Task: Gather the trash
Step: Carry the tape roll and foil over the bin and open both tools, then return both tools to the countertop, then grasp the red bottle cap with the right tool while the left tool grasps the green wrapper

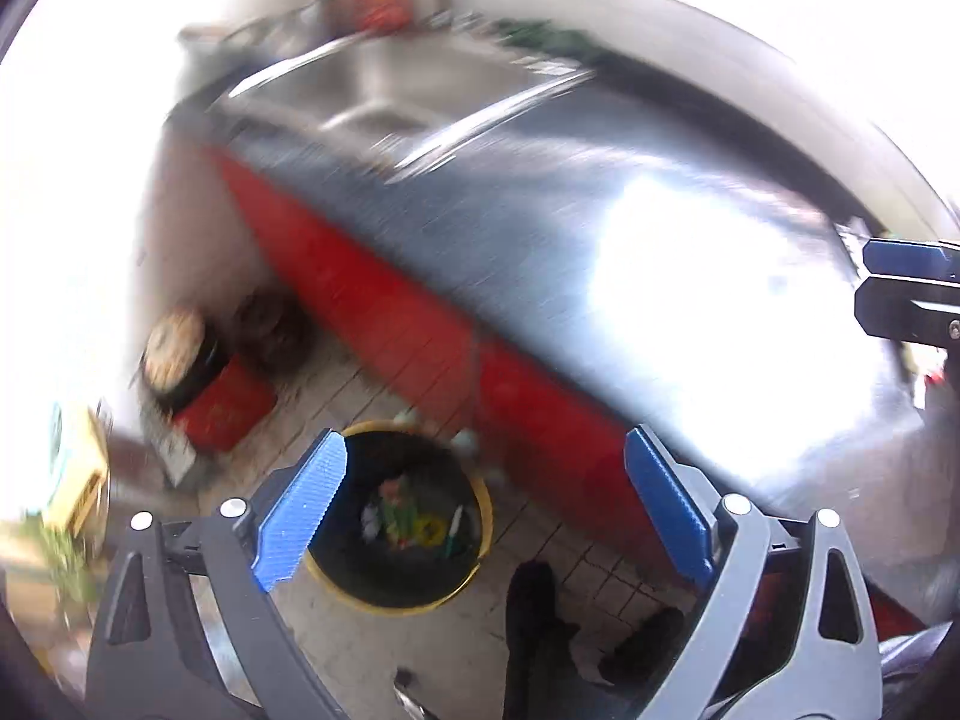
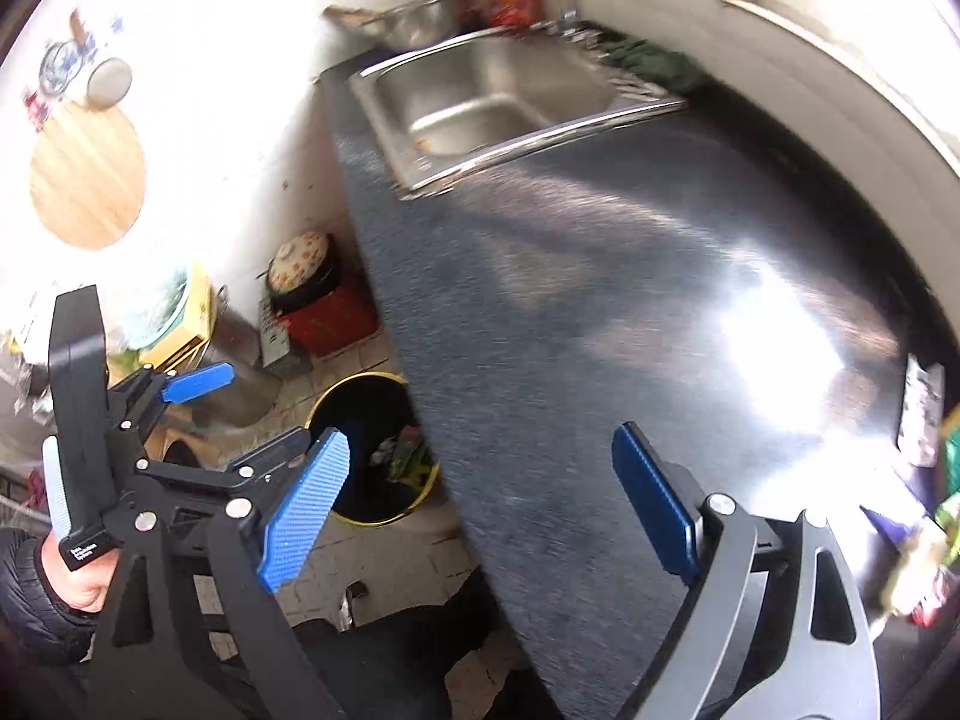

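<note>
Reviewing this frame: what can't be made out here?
- Trash in the bin: blurred and small in the left wrist view; countertop cuts it off in the right wrist view.
- Colourful items at right edge: blurred, cropped.
- Sink: motion-blurred in the left wrist view.

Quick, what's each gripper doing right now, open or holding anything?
Left gripper: open, nothing between its fingers, above the trash bin.
Right gripper: open, holding nothing, over the counter edge.
</note>
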Demonstrator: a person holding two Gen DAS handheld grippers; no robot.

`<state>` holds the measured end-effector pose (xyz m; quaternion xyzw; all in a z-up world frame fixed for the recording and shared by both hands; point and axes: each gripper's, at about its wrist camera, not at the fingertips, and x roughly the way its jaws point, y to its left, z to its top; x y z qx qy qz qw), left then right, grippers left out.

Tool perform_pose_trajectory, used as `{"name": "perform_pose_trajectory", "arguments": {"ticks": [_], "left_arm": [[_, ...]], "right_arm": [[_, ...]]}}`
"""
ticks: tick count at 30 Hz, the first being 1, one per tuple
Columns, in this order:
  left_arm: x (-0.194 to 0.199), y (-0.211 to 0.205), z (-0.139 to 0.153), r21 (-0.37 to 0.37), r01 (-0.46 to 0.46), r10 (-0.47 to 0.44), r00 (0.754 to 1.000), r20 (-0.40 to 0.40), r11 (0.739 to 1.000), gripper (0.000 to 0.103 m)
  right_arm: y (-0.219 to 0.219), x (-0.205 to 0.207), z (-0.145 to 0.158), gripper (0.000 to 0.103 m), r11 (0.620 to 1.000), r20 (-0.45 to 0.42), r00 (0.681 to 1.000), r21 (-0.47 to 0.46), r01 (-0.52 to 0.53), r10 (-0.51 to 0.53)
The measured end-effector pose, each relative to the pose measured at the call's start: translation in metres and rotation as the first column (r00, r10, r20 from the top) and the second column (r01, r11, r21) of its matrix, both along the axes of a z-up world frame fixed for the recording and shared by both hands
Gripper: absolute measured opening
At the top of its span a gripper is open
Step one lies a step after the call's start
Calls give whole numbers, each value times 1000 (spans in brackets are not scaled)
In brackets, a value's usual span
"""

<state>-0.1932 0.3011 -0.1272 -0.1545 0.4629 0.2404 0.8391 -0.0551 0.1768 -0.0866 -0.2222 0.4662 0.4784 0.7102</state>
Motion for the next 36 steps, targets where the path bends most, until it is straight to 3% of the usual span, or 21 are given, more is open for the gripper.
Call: {"name": "perform_pose_trajectory", "arguments": {"ticks": [2, 5, 8, 12, 15, 18, 21, 26, 30, 36], "left_arm": [[42, -26, 14, 12, 114, -114, 993, 23, 993, 92], [99, -77, 32, 37, 298, -300, 953, 50, 954, 92], [148, -133, 46, 39, 449, -450, 890, 71, 893, 92], [195, -200, 62, 28, 575, -574, 812, 101, 818, 92], [214, -240, 69, 31, 642, -641, 760, 104, 766, 92], [232, -270, 75, 47, 693, -694, 714, 92, 719, 92], [249, -291, 75, 57, 726, -728, 681, 76, 685, 92], [286, -319, 67, 35, 766, -767, 640, 47, 642, 92], [326, -344, 53, 40, 798, -799, 601, 10, 601, 91], [381, -377, 17, 44, 827, -823, 562, -83, 561, 91]], "right_arm": [[-46, 25, 16, 87, 993, 44, 992, 24, 115, -116], [-123, 59, 31, 87, 952, 83, 949, 49, 302, -306], [-200, 86, 38, 87, 877, 86, 873, 68, 475, -480], [-295, 103, 45, 87, 760, 90, 754, 86, 645, -650], [-347, 108, 47, 87, 688, 91, 682, 95, 720, -726], [-384, 110, 44, 87, 642, 86, 636, 97, 760, -767], [-406, 113, 37, 87, 628, 85, 622, 95, 772, -778], [-418, 127, 24, 87, 641, 84, 635, 84, 763, -768], [-425, 148, 11, 87, 658, 71, 654, 75, 750, -753], [-427, 190, -29, 87, 705, 65, 703, 13, 709, -708]]}}
